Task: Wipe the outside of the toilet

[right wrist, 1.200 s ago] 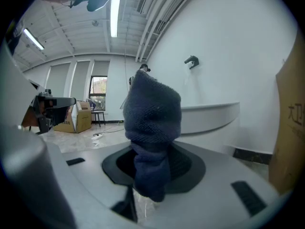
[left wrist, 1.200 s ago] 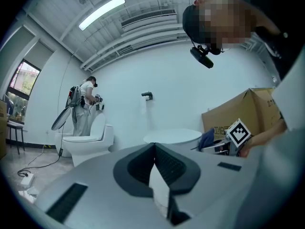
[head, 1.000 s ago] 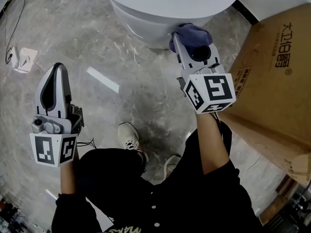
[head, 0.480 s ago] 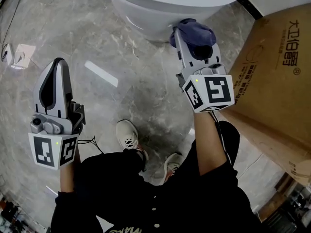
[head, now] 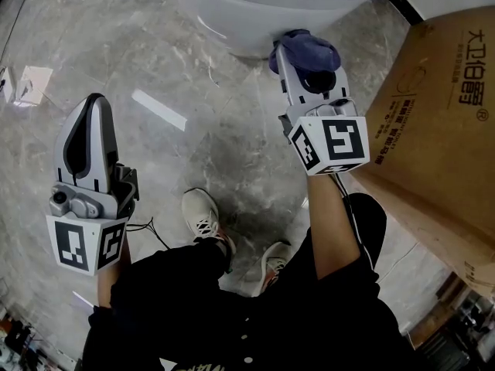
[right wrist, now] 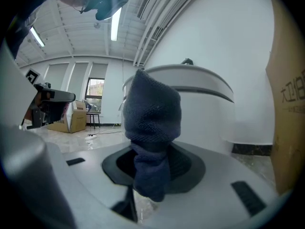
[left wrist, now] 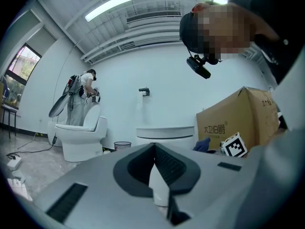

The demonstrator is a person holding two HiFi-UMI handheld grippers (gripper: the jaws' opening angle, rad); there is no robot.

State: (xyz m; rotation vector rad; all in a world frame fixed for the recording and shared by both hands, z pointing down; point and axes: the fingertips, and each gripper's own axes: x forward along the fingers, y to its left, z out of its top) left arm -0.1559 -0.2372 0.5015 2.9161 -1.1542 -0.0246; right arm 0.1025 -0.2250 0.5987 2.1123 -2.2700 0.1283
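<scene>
right gripper (head: 294, 56) pinches a bunched dark-blue knit cloth (head: 306, 51) at the rounded lower wall of the smooth white toilet (head: 263, 10) (contact unclear). left gripper (head: 87, 114) pressed together, empty, over veined marble floor (head: 193, 91).

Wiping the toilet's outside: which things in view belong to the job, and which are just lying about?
Job: toilet; blue cloth, clamped in the right tongs.
Lying about: cardboard box; white strip. The left tongs are shut and empty.
</scene>
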